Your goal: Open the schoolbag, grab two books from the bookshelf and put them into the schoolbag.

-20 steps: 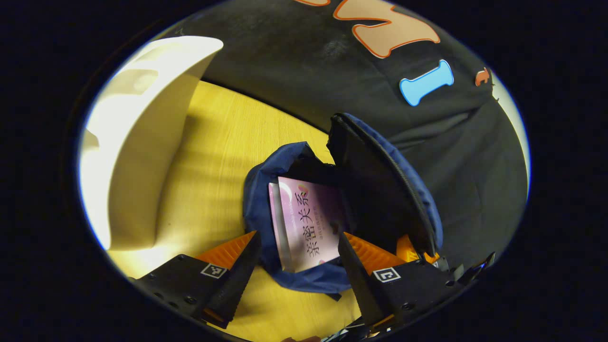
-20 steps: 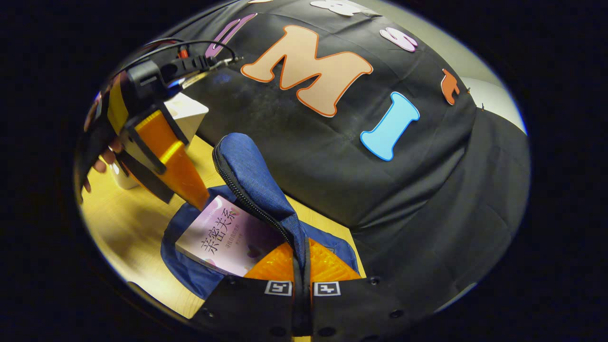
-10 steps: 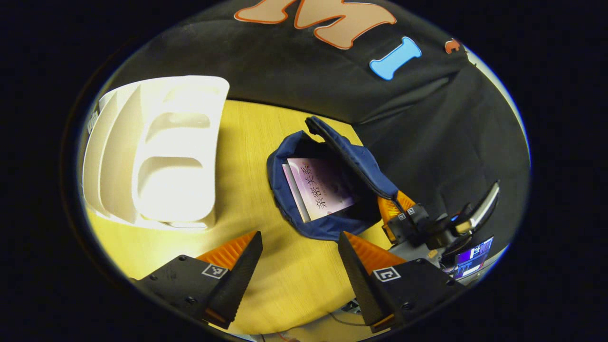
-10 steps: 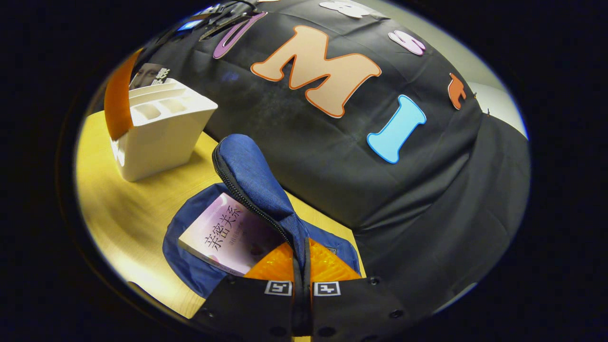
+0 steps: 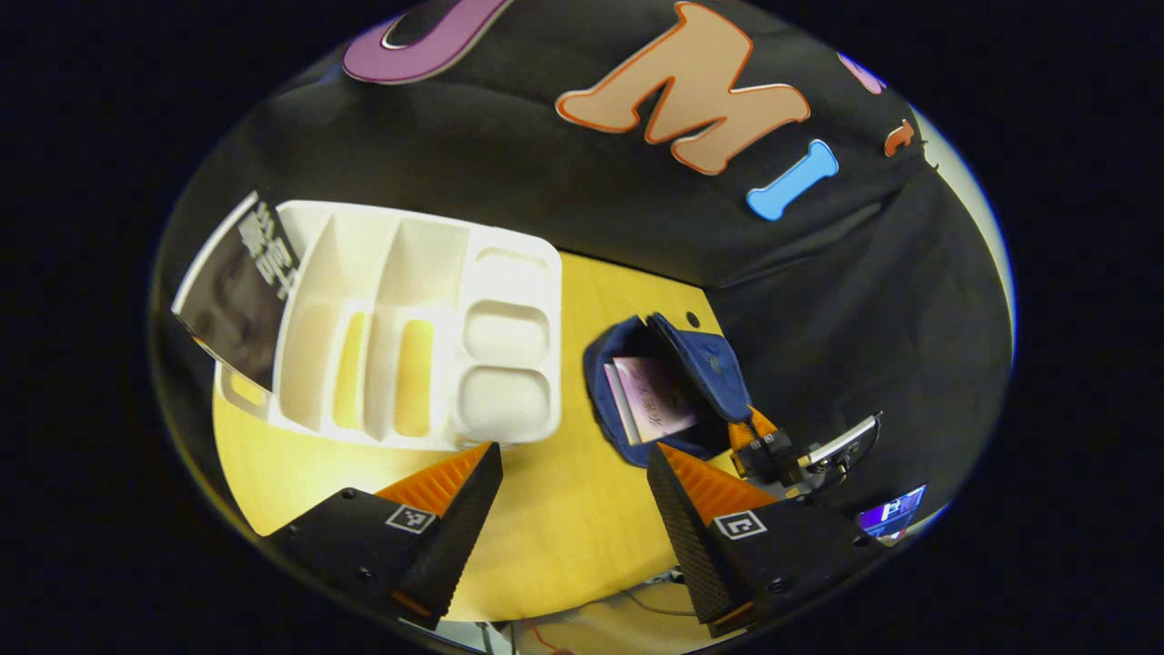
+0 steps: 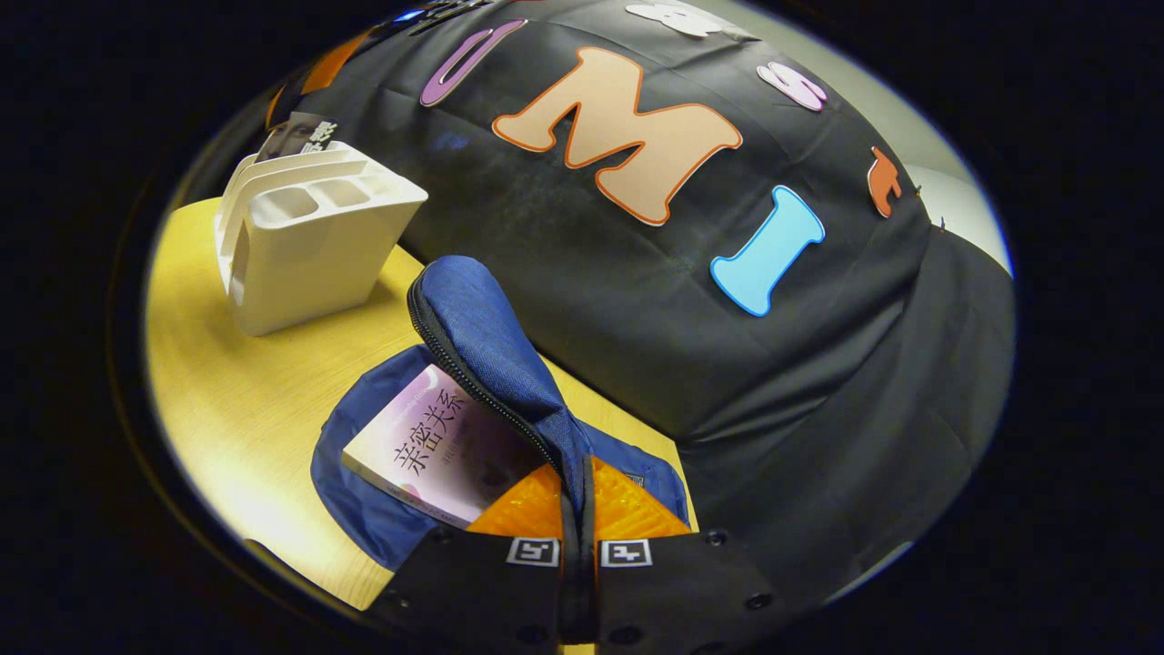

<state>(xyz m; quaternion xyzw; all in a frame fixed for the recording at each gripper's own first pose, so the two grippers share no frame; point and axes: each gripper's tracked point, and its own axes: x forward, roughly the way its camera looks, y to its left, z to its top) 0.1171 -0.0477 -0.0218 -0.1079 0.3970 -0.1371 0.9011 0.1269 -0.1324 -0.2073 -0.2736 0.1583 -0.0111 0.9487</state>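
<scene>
1. While pinched tight on the raised flap point(image 6: 491, 350) of the blue schoolbag point(image 6: 364, 509), right claw point(image 6: 579, 509) sits at lower centre of the right gripper view.
2. Pink book point(image 6: 436, 446) lying inside the bag.
3. Left claw point(image 5: 573, 482) spread wide, empty, above the desk point(image 5: 564, 546).
4. White bookshelf point(image 5: 409, 337) at left centre, dark book point(image 5: 238, 291) in its outer slot.

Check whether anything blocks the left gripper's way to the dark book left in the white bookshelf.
Nothing visible does. The open left gripper faces the white plastic bookshelf; the dark-covered book leans in its far-left slot, with bare yellow wooden table between.
</scene>
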